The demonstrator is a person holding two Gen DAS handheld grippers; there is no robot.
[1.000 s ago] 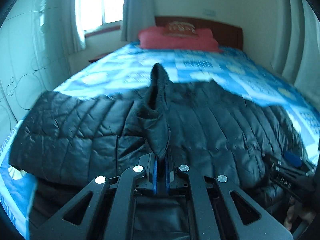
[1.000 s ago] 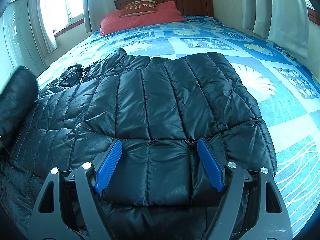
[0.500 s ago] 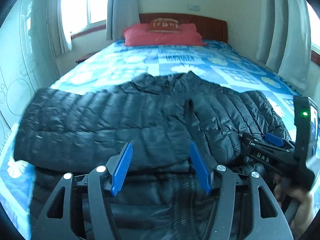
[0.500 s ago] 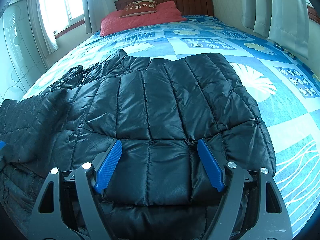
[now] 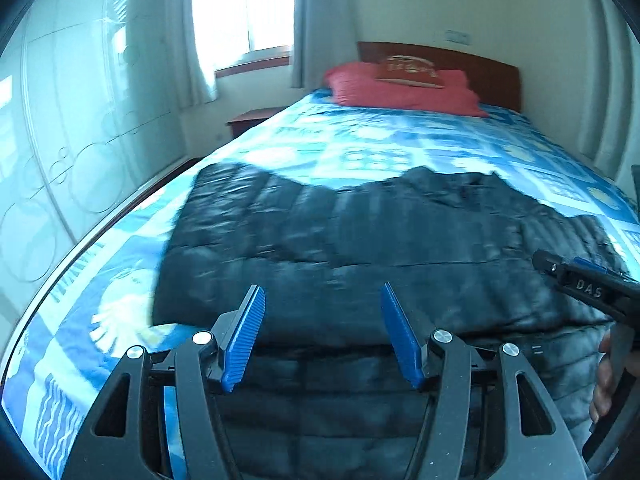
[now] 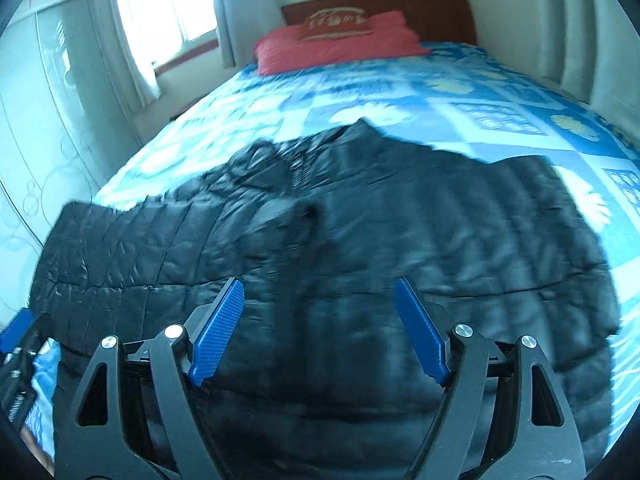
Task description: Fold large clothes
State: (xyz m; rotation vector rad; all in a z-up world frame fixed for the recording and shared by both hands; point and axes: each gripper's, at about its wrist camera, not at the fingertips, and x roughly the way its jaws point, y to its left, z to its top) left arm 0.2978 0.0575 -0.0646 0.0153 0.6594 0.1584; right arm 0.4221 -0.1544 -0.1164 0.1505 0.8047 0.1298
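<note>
The black quilted jacket lies spread across the near end of the bed, its collar toward twelve o'clock, where the red pillow sits against the headboard. A second ago the left gripper was clenched on a peak of the jacket's fabric and holding it up over the body; now its jaws stand apart with nothing between them, and that fabric has dropped flat. In the right wrist view the released sleeve lies stretched out toward nine o'clock, its end near the bed's edge, rather than folded in over the body.

The right gripper is also released: no fabric sits between its blue pads, and its jaws are closing slightly over the lower part of the jacket. Both views are blurred and take in more of the room than half a second ago, so both hands appear to have pulled back from the garment. The right gripper's tip shows at three o'clock in the left wrist view, above the jacket's right side.

For the task, this reads as one placement finished and a pause between grasps. The jacket looks laid out but not yet compact; the sleeve likely still needs bringing in, and the body folding over.
</note>
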